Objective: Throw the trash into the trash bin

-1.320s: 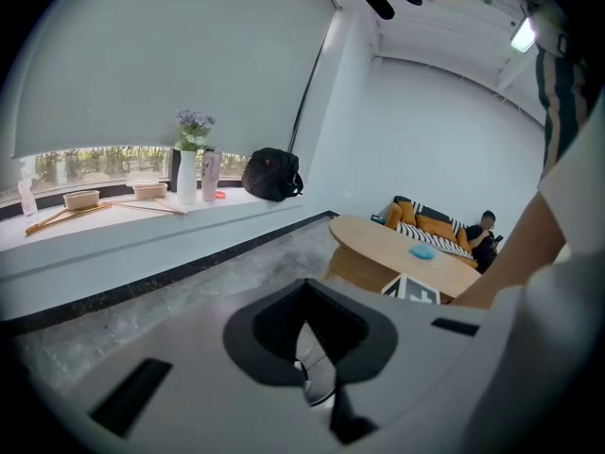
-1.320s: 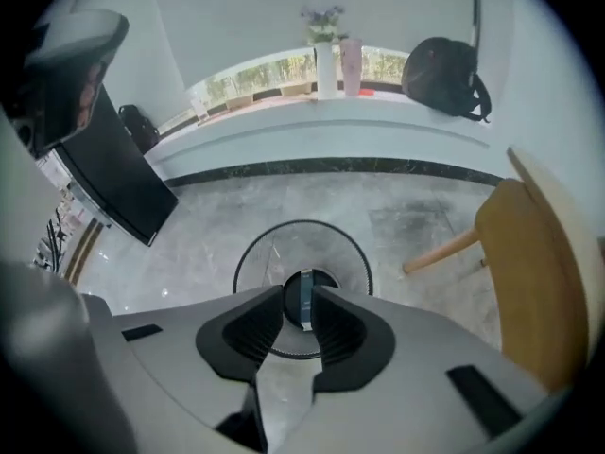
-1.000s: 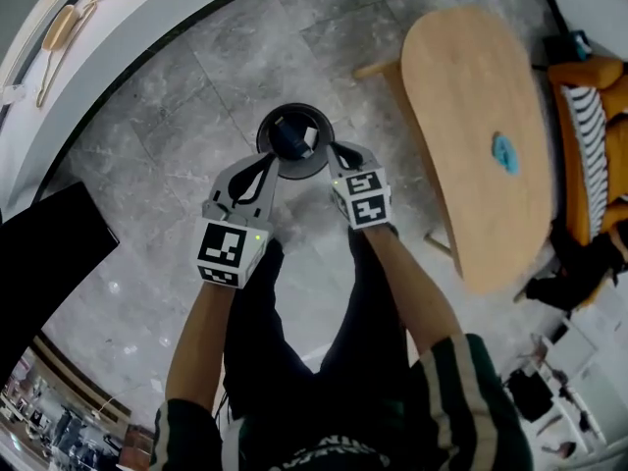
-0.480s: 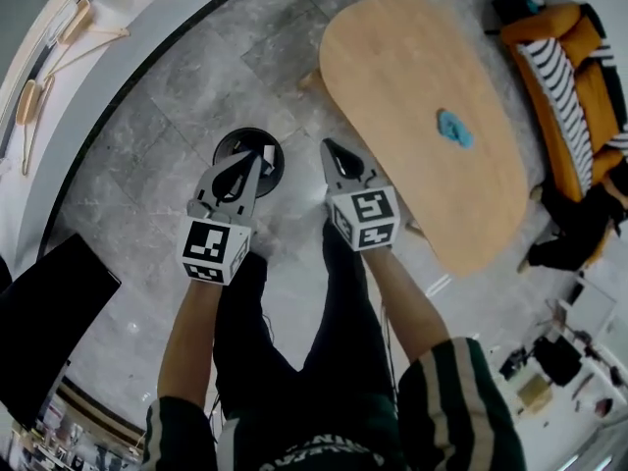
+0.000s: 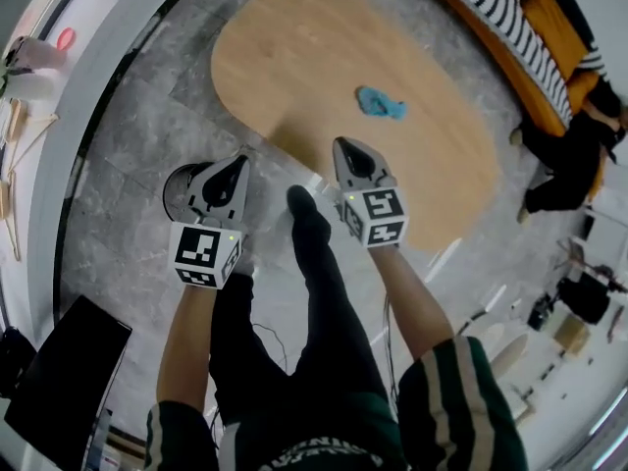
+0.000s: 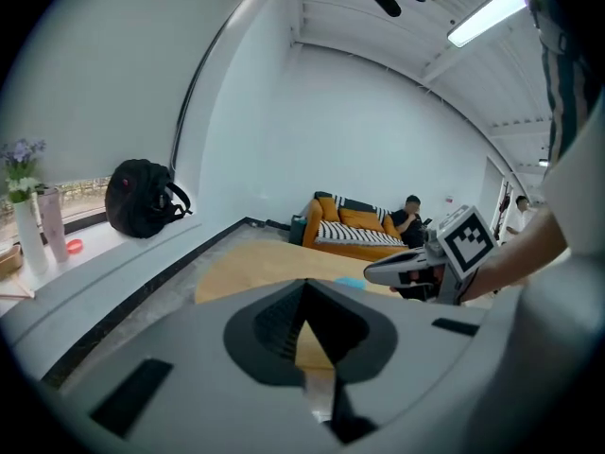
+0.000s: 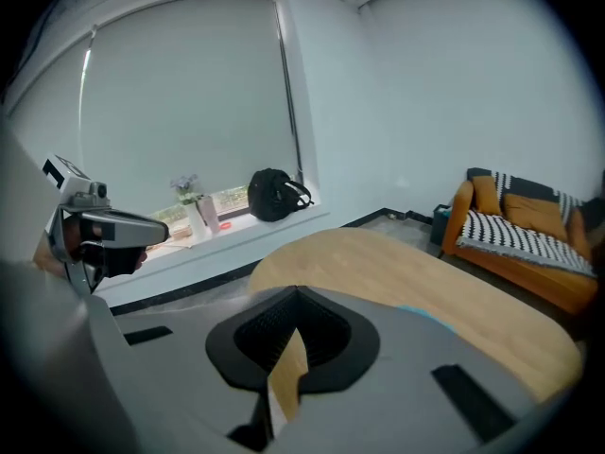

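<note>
Left claw (image 5: pixel 238 162) and right claw (image 5: pixel 344 146) closed, empty.

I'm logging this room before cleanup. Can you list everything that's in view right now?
Table: one, light wood, mid-room.
Trash: one, blue, crumpled, on the table.
Trash bin: one, black, on the floor, partly behind the left gripper.
Sofa: one, orange with striped cushions, beyond the table.
Seated person: one, in black, at the sofa.
Backpack: one, black, on the window ledge.
Vase: one, white, with flowers, same ledge.
Left gripper: one, grey, shut, empty.
Right gripper: one, grey, shut, empty.
</note>
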Action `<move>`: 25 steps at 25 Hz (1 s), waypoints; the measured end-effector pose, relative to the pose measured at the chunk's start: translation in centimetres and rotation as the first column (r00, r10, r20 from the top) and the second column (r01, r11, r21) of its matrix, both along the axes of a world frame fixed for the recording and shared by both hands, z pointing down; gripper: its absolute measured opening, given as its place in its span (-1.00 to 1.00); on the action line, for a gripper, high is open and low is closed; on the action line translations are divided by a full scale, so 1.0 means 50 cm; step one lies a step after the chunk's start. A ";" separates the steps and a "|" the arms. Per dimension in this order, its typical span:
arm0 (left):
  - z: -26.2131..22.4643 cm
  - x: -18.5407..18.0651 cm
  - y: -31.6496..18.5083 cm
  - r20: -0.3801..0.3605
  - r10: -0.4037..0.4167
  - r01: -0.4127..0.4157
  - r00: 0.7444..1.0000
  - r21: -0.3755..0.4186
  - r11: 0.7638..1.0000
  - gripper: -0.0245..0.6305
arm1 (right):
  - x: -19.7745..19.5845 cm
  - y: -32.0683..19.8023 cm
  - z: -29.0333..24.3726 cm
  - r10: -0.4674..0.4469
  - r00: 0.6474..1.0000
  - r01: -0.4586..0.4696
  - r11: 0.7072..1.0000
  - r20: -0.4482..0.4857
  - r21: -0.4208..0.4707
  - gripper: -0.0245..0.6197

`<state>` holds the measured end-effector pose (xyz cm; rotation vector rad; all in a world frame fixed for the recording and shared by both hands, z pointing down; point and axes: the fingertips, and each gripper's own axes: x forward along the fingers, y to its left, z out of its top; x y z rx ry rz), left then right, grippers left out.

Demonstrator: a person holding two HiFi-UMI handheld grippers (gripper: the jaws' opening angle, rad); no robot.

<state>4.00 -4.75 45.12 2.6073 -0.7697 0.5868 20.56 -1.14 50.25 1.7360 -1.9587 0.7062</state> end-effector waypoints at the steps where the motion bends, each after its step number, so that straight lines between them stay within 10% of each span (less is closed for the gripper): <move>1: 0.001 0.027 0.000 -0.002 0.018 -0.018 1.000 -0.004 1.000 -0.93 | 0.030 0.006 0.000 0.023 1.000 -0.023 1.000 -0.003 -0.004 -0.92; 9: 0.027 0.171 0.007 0.008 0.094 -0.094 0.996 -0.035 0.995 -0.93 | 0.213 0.007 0.019 0.099 0.993 -0.099 0.995 -0.070 0.003 -0.91; 14: 0.052 0.207 0.007 0.020 0.112 -0.111 0.994 -0.059 0.992 -0.93 | 0.279 -0.021 0.055 0.111 0.988 -0.115 0.993 -0.106 -0.037 -0.30; 25: 0.082 0.214 -0.004 0.051 0.085 -0.080 0.995 -0.101 0.992 -0.93 | 0.313 -0.027 0.233 -0.135 0.962 0.051 0.943 -0.238 -0.329 -0.23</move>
